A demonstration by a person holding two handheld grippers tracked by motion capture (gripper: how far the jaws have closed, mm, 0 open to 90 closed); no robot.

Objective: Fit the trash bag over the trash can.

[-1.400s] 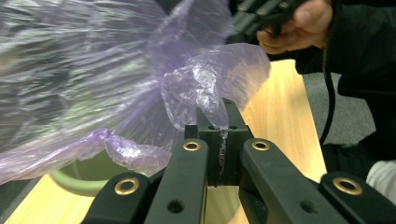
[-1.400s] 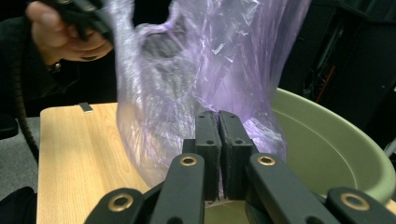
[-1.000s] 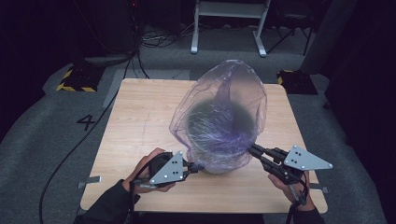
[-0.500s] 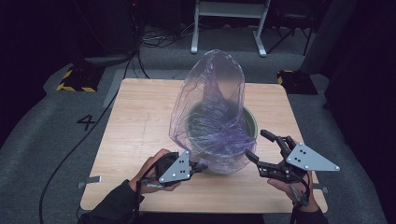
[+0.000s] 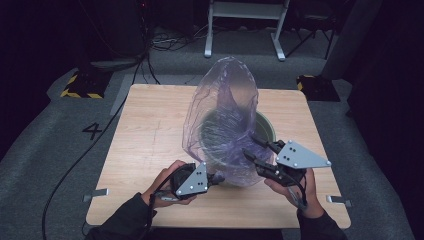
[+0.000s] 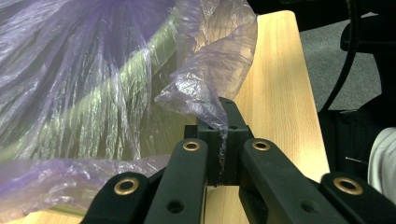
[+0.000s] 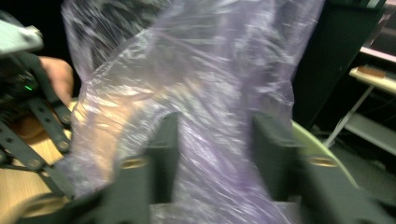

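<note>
A thin purple plastic bag [image 5: 225,100] stands tall over a green round bin [image 5: 267,131] on the wooden table [image 5: 150,130]. My left gripper [image 5: 216,178] is at the bin's near left side, shut on a pinch of the bag's edge [image 6: 205,93]; the film runs between its closed jaws [image 6: 223,135]. My right gripper [image 5: 249,143] is raised at the bin's near right rim. Its jaws have just been closing and still stand apart, with loose bag film [image 7: 187,70] between them. This view is blurred.
The bin's green rim [image 7: 322,149] shows to the right of the bag. The other hand [image 7: 56,79] and its gripper are at the left of the right gripper view. Bare table [image 6: 275,84] lies to the left gripper's right. White frame legs [image 5: 245,30] stand behind the table.
My right gripper has let go at the bag's base, opened wide, then risen toward the bin's rim with its jaws narrowing. The bag has drawn taller and narrower, baring the green rim. The left hand stayed.
</note>
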